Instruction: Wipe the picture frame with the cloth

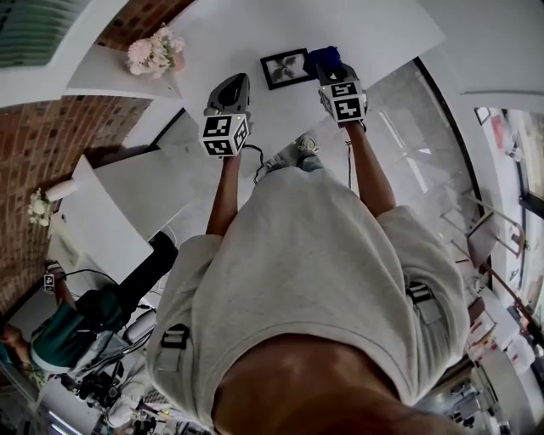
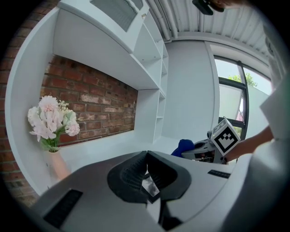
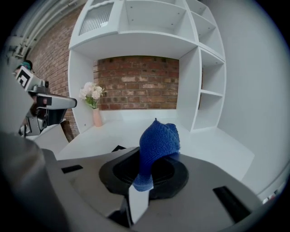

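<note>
Nearest the head camera, the person's grey shirt (image 1: 314, 280) fills the lower field, with both forearms reaching out over a white table (image 1: 255, 25). Container: a slim pink vase (image 2: 56, 164) stands at the table's far corner against the brick wall and holds a bunch of pale pink flowers (image 2: 50, 121). Left gripper (image 2: 147, 156): jaws brought together at the tips with nothing between them, held above the table to one side of the frame. Right gripper (image 3: 144, 168): jaws clamped on a blue cloth (image 3: 157, 140), which bunches upward beyond the tips. Picture frame (image 1: 286, 68): dark-edged, lying flat on the table between the two grippers, the cloth just beside it; actual contact cannot be determined.
</note>
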A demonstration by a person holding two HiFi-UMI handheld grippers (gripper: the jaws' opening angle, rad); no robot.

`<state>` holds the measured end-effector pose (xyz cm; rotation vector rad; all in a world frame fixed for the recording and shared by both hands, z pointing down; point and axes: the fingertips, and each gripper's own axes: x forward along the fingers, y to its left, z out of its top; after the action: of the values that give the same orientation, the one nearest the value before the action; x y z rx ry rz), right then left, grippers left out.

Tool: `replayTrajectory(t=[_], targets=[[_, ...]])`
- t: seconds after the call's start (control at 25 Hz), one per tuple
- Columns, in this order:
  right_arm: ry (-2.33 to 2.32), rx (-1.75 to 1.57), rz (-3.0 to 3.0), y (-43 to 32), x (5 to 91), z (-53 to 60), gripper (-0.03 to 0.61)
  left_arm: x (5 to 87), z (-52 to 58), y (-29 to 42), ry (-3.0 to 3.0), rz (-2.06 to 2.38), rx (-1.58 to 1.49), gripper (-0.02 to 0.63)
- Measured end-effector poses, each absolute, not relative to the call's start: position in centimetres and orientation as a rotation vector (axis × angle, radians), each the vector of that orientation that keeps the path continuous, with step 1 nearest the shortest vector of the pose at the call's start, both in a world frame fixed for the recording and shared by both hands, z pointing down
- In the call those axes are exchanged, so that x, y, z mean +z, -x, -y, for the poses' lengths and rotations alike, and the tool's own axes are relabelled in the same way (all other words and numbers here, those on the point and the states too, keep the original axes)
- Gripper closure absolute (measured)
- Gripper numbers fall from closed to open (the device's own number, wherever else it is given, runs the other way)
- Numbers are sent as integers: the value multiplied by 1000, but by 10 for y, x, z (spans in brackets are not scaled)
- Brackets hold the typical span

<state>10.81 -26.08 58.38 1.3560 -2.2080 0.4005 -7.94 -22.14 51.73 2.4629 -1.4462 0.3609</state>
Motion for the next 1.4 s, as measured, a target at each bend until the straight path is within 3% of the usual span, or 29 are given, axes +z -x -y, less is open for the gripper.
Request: replayTrajectory(t=[0.8,1.4], targets=[[-1466,129,2426,-82,446,243,522,462,216,124,-2490,1610,251,597],[-1575,119,2413,-113,427,233,522,444,205,146,-2455,1697,198,597]])
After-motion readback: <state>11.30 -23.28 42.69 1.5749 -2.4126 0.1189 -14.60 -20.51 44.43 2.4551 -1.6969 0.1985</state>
